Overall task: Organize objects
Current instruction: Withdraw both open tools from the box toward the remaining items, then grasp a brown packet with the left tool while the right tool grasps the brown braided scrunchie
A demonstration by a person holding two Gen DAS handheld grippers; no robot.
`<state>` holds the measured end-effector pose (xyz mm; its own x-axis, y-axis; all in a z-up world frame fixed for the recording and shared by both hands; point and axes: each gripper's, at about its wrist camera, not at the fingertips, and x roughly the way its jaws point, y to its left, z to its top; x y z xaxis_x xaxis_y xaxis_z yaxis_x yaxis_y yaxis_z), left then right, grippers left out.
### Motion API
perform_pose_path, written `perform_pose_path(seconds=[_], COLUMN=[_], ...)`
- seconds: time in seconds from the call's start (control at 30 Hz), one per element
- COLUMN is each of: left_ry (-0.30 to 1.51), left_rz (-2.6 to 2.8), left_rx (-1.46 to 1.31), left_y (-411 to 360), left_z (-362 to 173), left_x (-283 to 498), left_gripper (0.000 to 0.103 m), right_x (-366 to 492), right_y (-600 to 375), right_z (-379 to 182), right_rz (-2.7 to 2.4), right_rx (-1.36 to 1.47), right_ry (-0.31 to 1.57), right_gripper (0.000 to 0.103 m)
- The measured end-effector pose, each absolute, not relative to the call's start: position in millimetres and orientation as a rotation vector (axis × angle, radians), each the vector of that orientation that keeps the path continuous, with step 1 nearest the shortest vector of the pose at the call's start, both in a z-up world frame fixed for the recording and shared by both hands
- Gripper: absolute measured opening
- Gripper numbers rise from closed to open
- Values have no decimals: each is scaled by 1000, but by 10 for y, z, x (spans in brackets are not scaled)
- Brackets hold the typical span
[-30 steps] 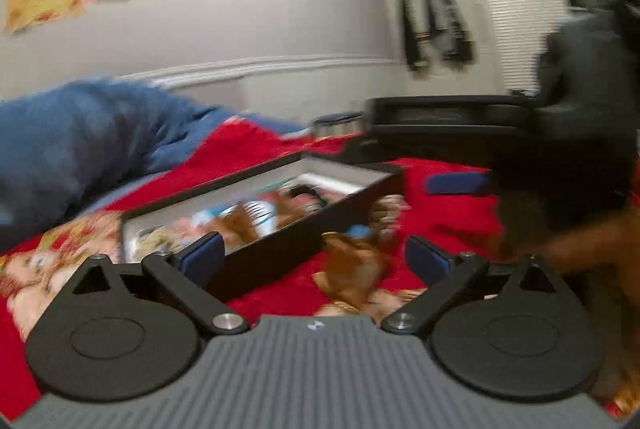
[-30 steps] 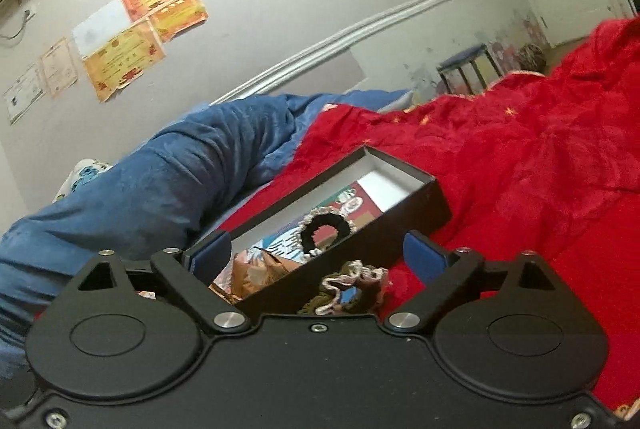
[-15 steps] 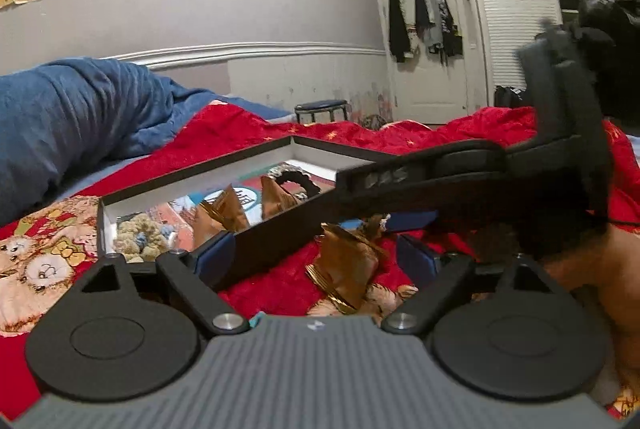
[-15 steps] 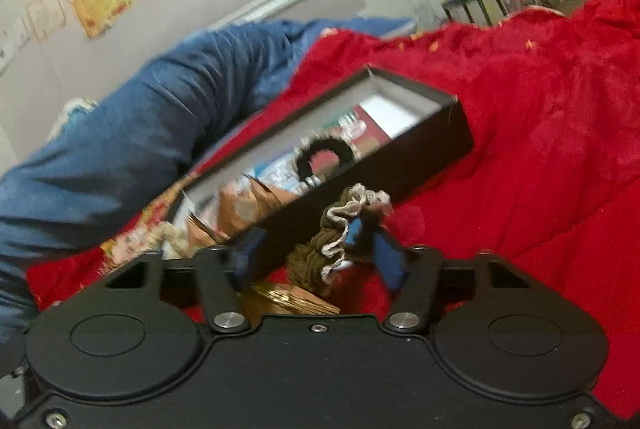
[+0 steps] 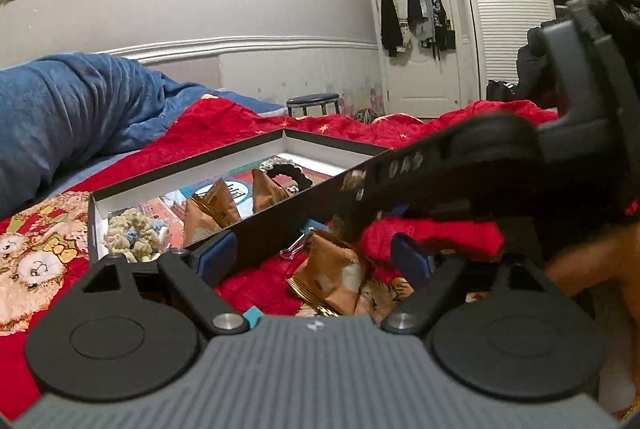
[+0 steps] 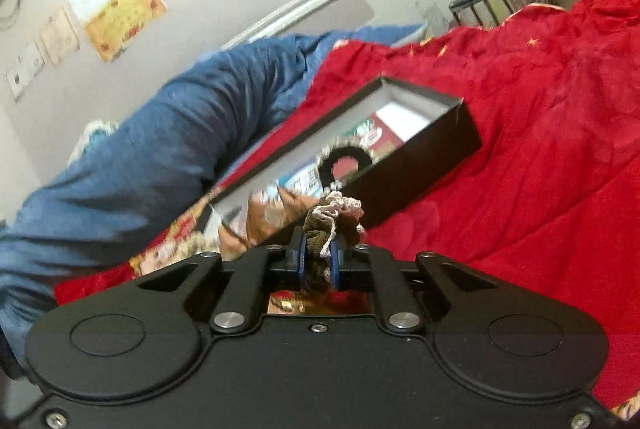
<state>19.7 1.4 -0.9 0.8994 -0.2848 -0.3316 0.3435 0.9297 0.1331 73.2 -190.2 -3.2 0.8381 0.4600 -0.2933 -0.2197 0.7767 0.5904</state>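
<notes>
A shallow black box (image 5: 280, 229) lies on the red bedspread; it also shows in the right wrist view (image 6: 420, 165). It holds a black scrunchie (image 5: 286, 175), brown snack packets (image 5: 212, 209) and a cream and blue scrunchie (image 5: 132, 235). My right gripper (image 6: 316, 257) is shut on an olive scrunchie with a cream lace edge (image 6: 324, 225), lifted just in front of the box's near wall. My left gripper (image 5: 312, 257) is open and empty, low over a brown packet (image 5: 332, 273) and a binder clip (image 5: 294, 247) outside the box. The right gripper's body (image 5: 460, 169) crosses above it.
A blue blanket (image 5: 72, 109) is heaped at the back left. A teddy-bear print (image 5: 32, 257) covers the bedspread at the left. A stool (image 5: 314, 101) and a door hung with clothes (image 5: 416, 5) stand beyond the bed.
My right gripper closed on the olive scrunchie and lifted it toward the box. The left gripper stayed open and settled lower over the brown packet.
</notes>
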Motion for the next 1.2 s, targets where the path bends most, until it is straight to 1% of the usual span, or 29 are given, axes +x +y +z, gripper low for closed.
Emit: perform_pose_path(seconds=[0.13, 0.23, 0.33, 0.43, 0.47, 0.5, 0.53, 0.57, 0.63, 0.7, 1.0, 1.2], left_ry=[332, 337, 428, 522, 554, 584, 588, 583, 571, 554, 548, 550], left_rz=[-363, -430, -443, -439, -430, -424, -426, -427, -422, -420, -416, -397], left_rx=[176, 168, 137, 150, 161, 167, 161, 155, 175, 196, 158, 143], left_y=[43, 96, 96, 28, -6, -31, -16, -1, -17, -33, 54, 86], left_z=[-13, -27, -64, -117, -140, -163, -168, -160, -186, -189, -134, -125], left_x=[237, 307, 474, 659, 719, 776, 781, 768, 732, 694, 706, 722], left_gripper=[90, 90, 90, 83, 75, 73, 69, 63, 60, 52, 49, 48], right_x=[701, 671, 554, 471, 445, 431, 418, 401, 377, 368, 328, 341], right_y=[-2037, -2085, -2106, -2103, -2109, -2108, -2104, -2103, -2076, -2050, -2041, -2038], right_z=[-20, 76, 191, 232, 228, 228, 226, 230, 236, 253, 287, 264], right_rz=[376, 354, 371, 368, 371, 370, 368, 369, 367, 364, 356, 355], right_rx=[622, 590, 537, 533, 547, 551, 548, 543, 531, 522, 539, 554], right_ry=[417, 420, 403, 392, 386, 386, 387, 389, 394, 398, 377, 377], right_gripper=[12, 12, 12, 12, 12, 12, 12, 12, 12, 12, 12, 12])
